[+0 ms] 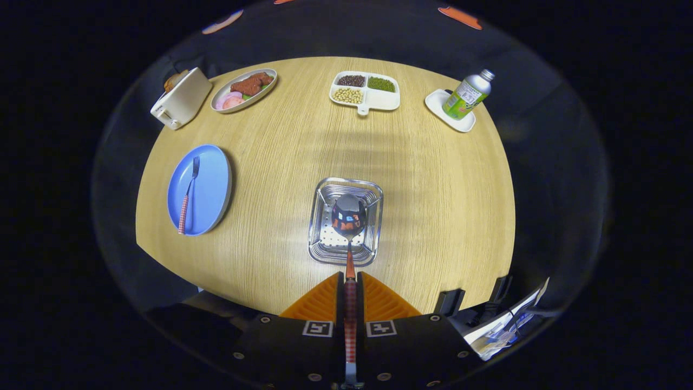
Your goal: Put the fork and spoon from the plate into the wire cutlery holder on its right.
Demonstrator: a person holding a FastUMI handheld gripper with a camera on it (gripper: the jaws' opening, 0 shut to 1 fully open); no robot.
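My gripper (350, 290) is shut on the spoon's red-checked handle, which runs between the two orange fingers (319, 300). The spoon (349, 216) points forward, its shiny bowl hanging over the square metal cutlery holder (319, 246) just ahead of the fingers. I cannot tell whether the bowl touches the holder. To the left of the holder lies the blue plate (214, 179). On it rests the fork (188, 197) with a red-checked handle, tines pointing away from me.
Along the far side of the round wooden table (438, 200) stand a white toaster (181, 98), an oval plate of food (244, 88), a divided dish of beans (365, 91) and a green bottle (466, 95) on a small white tray. Papers (509, 322) lie by my right.
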